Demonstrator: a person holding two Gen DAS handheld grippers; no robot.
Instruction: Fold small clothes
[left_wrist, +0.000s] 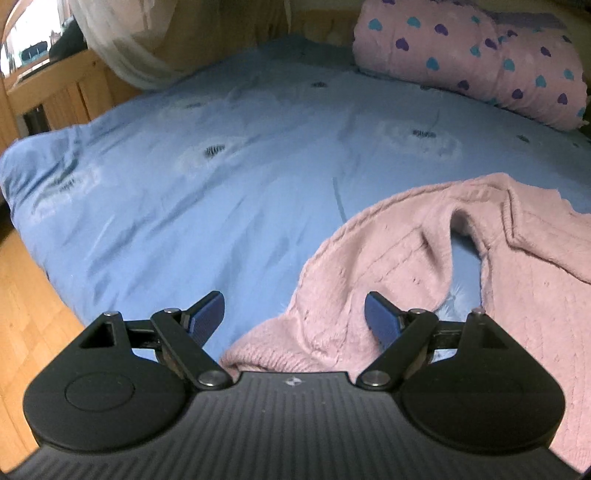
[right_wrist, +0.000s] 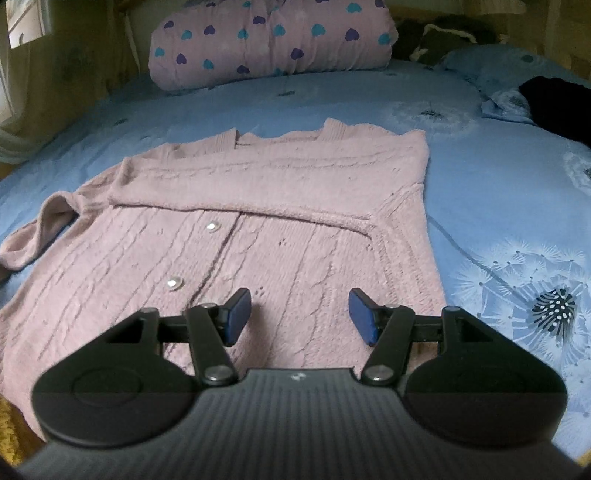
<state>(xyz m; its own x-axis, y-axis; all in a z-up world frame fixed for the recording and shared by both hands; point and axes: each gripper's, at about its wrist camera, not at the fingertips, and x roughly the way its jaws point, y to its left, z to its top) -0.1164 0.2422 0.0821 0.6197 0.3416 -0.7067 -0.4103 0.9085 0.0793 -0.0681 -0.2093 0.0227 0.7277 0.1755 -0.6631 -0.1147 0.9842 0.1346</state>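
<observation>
Both views are lit dimly and evenly by soft daylight. In the left wrist view a bright, overexposed window (left_wrist: 26, 40) is seen far left of the pink heart-printed rolled blanket (left_wrist: 476, 62). Only faint shadows are cast under the blue-padded fingers (right_wrist: 236, 317) onto the pink knitted cardigan (right_wrist: 258, 206). Strong fisheye bending and dark vignetting are shown at the corners. Slight softness is seen toward the edges.

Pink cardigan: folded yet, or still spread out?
Partly folded: the pink cardigan has one sleeve laid across its chest; the other sleeve lies out to the side.
</observation>
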